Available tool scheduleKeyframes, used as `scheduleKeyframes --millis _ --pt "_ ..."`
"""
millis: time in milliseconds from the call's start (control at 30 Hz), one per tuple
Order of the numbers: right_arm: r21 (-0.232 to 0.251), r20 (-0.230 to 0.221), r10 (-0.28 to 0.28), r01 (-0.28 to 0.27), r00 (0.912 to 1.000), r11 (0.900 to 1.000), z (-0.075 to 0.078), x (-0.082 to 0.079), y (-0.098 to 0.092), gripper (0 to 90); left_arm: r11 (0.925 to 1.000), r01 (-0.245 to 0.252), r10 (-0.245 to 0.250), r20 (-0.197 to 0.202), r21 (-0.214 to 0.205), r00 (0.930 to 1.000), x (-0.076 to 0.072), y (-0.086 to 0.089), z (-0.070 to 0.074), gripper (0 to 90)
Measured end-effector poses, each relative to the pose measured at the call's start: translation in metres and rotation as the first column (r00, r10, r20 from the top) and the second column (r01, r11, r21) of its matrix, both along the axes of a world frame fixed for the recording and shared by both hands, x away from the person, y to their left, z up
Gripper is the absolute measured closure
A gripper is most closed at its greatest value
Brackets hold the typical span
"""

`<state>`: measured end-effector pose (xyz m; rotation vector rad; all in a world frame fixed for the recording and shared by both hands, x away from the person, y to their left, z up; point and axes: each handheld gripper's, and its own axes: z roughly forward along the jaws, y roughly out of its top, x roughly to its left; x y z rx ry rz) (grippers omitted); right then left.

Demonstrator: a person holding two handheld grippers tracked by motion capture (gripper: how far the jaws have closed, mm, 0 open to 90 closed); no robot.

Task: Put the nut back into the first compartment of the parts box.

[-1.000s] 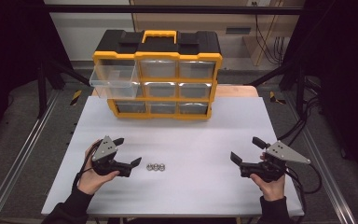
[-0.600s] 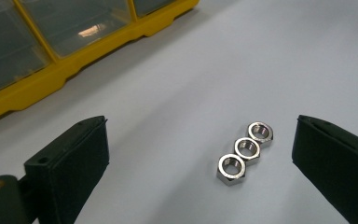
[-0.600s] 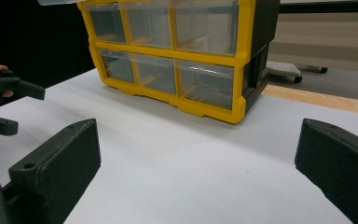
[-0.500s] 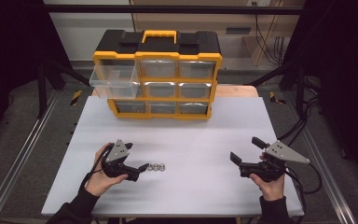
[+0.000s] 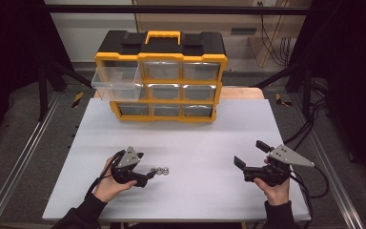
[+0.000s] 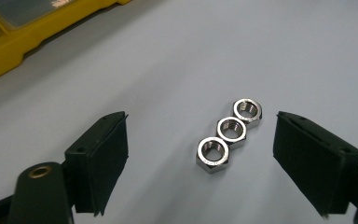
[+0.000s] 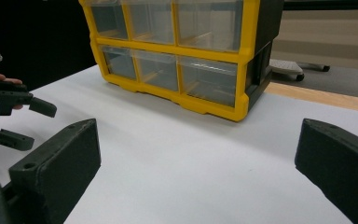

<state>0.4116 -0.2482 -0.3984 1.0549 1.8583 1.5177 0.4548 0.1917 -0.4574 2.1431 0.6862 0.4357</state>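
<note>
Three steel hex nuts (image 5: 161,170) (image 6: 228,135) lie touching in a short row on the white table (image 5: 195,138), near its front left. My left gripper (image 5: 144,169) (image 6: 200,125) is low over the table with one black jaw on each side of the row. Its jaws have just been closing, but the pads stand clear of the nuts, so it is open. My right gripper (image 5: 250,153) (image 7: 199,128) rests at the front right, wide open with nothing between its jaws. The right gripper view also catches the left gripper (image 7: 36,125) at its left edge.
A yellow and black drawer organizer (image 5: 162,81) (image 7: 177,56) (image 6: 28,32) stands at the back of the table. Its top-left clear drawer (image 5: 114,81) is pulled out. Bare tabletop lies between the grippers and the organizer.
My left gripper has moved right and down to the nuts, and its jaws now straddle them. The right gripper has stayed put.
</note>
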Motion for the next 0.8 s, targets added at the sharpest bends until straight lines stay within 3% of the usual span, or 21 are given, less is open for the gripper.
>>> scheduleKeyframes --millis 300,800 --pt "0.001 -0.003 -0.002 0.002 1.0000 1.0000 0.000 0.000 0.000 0.6 0.9999 -0.005 0.006 -0.062 0.013 0.9981 0.003 -0.003 -0.007 29.2" --pt "0.001 -0.006 -0.003 0.003 1.0000 1.0000 -0.001 0.001 0.001 0.6 0.9988 -0.002 0.008 -0.121 0.049 0.9927 0.006 -0.010 -0.018 47.9"
